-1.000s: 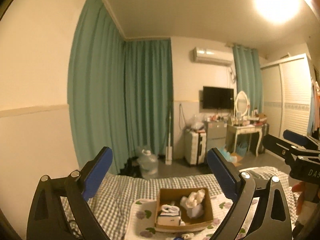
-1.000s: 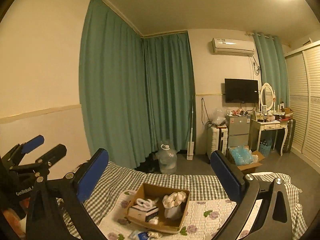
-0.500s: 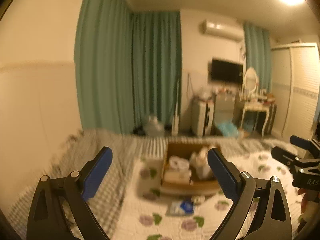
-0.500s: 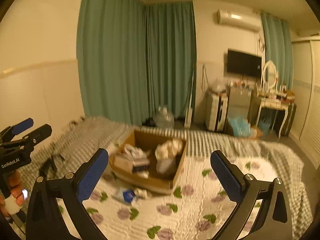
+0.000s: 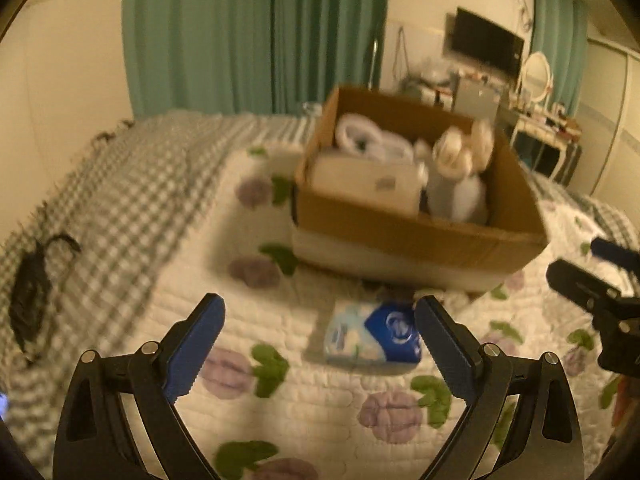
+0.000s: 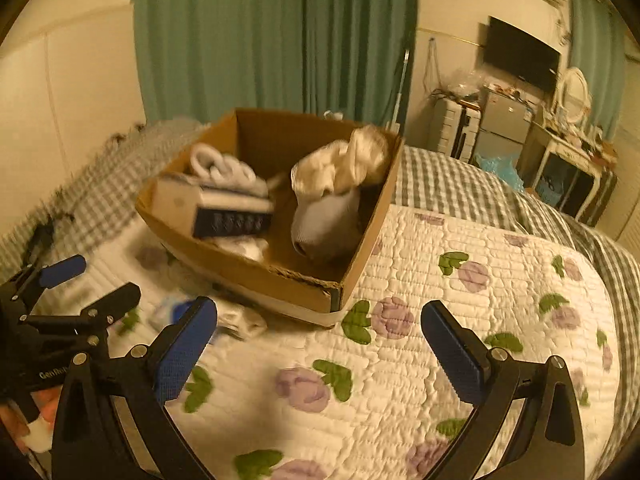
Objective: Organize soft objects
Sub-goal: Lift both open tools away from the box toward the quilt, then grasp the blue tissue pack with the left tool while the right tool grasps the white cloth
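One blue-and-white tissue pack (image 5: 374, 334), slightly blurred, lies before one cardboard box (image 5: 404, 236); both grippers' jaws gape, empty.

Cardboard box (image 5: 416, 236) now much nearer.

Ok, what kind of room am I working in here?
A bedroom, almost certainly. The cardboard box sits on a bed with a floral quilt over a checked blanket, and a dressing table with an oval mirror stands beyond. Both grippers, left and right, are open.
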`<control>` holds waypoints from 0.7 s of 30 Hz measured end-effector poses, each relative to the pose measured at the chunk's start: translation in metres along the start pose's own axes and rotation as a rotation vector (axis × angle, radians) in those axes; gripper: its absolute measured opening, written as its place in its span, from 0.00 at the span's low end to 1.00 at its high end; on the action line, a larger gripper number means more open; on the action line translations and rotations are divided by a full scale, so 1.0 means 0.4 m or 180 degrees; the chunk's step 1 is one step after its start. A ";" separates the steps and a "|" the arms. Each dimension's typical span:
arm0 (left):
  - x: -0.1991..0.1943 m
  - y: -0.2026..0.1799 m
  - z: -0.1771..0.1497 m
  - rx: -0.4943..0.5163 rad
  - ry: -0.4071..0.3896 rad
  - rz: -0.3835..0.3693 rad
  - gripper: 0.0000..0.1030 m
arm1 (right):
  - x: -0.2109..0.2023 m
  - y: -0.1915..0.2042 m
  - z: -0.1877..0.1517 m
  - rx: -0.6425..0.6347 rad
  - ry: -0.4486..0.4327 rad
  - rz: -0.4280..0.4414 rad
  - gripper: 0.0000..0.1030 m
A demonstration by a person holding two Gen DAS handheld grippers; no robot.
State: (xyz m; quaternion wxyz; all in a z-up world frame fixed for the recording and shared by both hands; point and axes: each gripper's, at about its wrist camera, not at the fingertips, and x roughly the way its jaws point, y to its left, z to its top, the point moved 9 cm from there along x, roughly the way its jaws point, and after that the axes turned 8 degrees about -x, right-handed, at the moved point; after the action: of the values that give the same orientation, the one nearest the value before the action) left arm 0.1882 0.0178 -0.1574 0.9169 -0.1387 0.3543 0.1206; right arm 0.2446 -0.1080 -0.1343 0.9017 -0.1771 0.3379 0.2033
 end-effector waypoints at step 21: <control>0.109 -0.122 -0.150 0.0374 0.0596 -0.0587 0.89 | 0.139 0.014 -0.068 0.0162 0.0334 0.0245 1.00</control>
State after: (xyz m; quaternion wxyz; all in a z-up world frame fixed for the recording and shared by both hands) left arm 0.1980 -0.0426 -0.2214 0.8936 -0.1274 0.4304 0.0014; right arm 0.2656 -0.1021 -0.1923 0.8785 -0.1514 0.3963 0.2196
